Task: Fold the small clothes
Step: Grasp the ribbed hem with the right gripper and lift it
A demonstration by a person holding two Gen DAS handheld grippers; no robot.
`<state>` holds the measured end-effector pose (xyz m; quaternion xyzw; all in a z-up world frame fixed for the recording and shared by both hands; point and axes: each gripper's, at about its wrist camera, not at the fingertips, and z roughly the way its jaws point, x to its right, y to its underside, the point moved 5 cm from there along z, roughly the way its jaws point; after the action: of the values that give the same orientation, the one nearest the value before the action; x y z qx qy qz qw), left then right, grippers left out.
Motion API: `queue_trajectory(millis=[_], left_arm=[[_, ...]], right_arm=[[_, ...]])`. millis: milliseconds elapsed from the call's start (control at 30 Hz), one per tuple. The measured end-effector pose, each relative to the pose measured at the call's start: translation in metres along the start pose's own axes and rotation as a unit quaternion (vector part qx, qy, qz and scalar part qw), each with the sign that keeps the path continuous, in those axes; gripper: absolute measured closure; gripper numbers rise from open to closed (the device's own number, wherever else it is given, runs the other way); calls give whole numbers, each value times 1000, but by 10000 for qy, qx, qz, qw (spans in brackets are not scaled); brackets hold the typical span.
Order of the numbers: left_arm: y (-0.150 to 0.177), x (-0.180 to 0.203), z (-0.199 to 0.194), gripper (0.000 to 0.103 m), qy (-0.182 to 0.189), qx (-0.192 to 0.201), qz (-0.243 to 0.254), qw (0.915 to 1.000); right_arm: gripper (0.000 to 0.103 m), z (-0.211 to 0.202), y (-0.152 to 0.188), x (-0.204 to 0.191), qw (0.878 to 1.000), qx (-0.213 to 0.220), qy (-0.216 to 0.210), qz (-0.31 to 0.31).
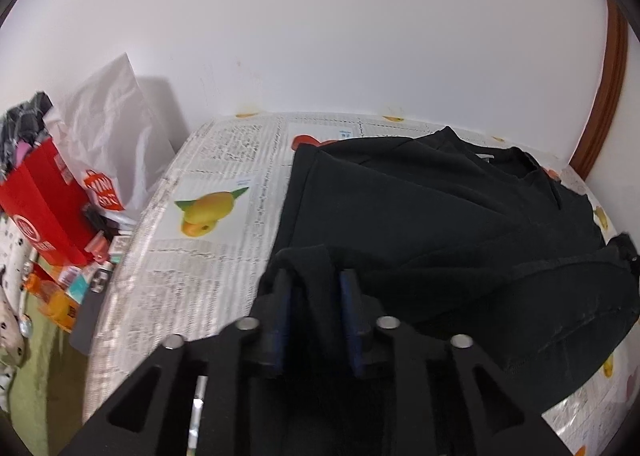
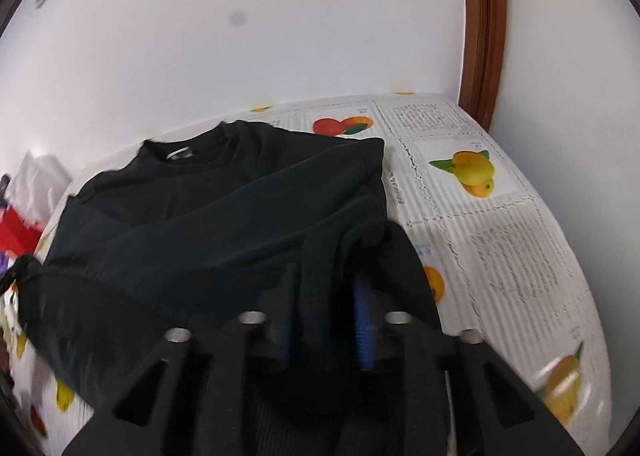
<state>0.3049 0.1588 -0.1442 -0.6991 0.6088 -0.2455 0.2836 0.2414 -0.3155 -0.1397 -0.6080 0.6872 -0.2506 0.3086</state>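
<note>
A black long-sleeved sweatshirt (image 1: 440,207) lies on the table, collar towards the wall, with its near hem folded up over the body. In the left wrist view my left gripper (image 1: 315,280) stands at the sweatshirt's left near corner. Its jaws are parted and a fold of the black fabric hangs loosely between the blue pads (image 1: 348,288). In the right wrist view the sweatshirt (image 2: 224,207) fills the middle. My right gripper (image 2: 325,280) is at its right near corner, jaws likewise parted, with a ribbed strip of the hem between them and a gap beside one pad.
The table is covered by a fruit-print newspaper-pattern cloth (image 1: 208,256) (image 2: 500,240). A red paper bag (image 1: 44,195), a white bag (image 1: 116,123) and small clutter (image 1: 80,276) stand off its left edge. A white wall runs behind, with a brown wooden door frame (image 2: 480,35) at the right.
</note>
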Motion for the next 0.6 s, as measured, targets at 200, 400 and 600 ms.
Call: queue_trajectory(millis=[200, 400, 600], left_arm=[[19, -27, -26, 54, 299, 56, -227, 9993], [58, -49, -22, 51, 486, -279, -435, 9975], [76, -55, -6, 51, 740, -466, -621, 9942]], right_arm=[[56, -51, 22, 32, 9993, 197, -34, 329], [56, -46, 59, 52, 9982, -242, -1, 552], [56, -20, 76, 45, 9960, -526, -242, 677]])
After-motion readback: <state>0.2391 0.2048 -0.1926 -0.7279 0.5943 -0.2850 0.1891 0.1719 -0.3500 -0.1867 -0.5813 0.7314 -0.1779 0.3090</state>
